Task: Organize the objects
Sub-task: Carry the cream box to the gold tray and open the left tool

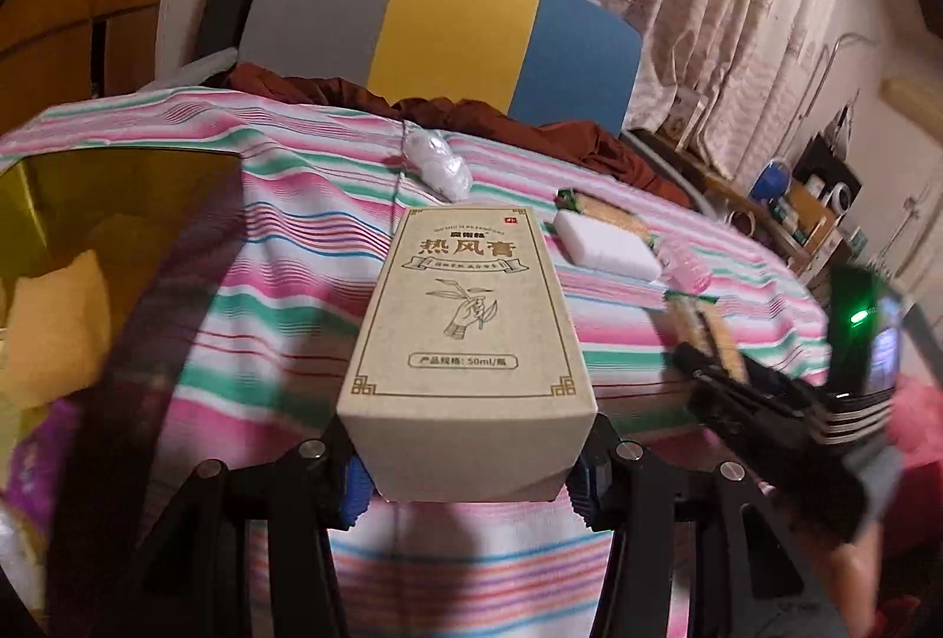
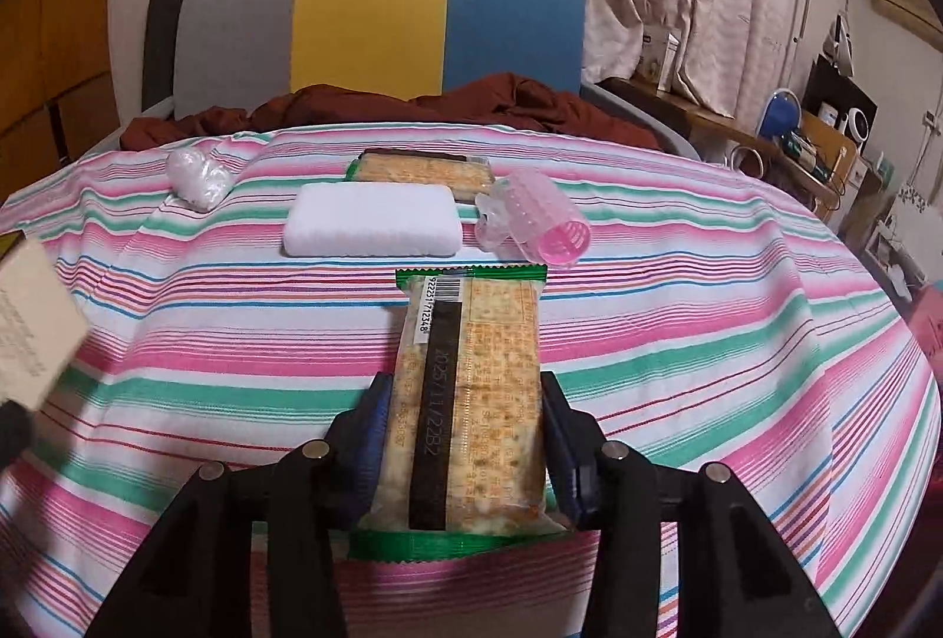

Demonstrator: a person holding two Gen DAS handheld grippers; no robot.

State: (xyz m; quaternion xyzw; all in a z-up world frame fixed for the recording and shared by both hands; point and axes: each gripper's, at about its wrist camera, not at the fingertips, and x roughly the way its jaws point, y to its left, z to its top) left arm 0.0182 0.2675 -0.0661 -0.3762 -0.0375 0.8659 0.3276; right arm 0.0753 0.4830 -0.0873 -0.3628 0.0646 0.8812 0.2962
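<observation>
My left gripper [image 1: 468, 482] is shut on a beige carton [image 1: 465, 326] with Chinese print, held flat above the striped tablecloth [image 1: 283, 249]. The same carton shows at the left edge of the right wrist view [image 2: 35, 320]. My right gripper [image 2: 468, 432] is shut on a green-edged cracker packet [image 2: 477, 390], with a blue pad against each long side. From the left wrist view that right gripper [image 1: 701, 367] sits at the right with the cracker packet [image 1: 707, 326] sticking out of it. On the cloth beyond lie a white block [image 2: 371, 220], a second cracker packet [image 2: 424, 169], a pink hair roller [image 2: 542, 220] and crumpled clear plastic [image 2: 197, 178].
A yellow container [image 1: 88, 237] stands at the table's left edge. Behind the table is a chair with a grey, yellow and blue back [image 2: 377, 31], with brown cloth [image 2: 412, 105] bunched on its seat. A cluttered shelf [image 2: 825, 137] runs along the right wall under curtains.
</observation>
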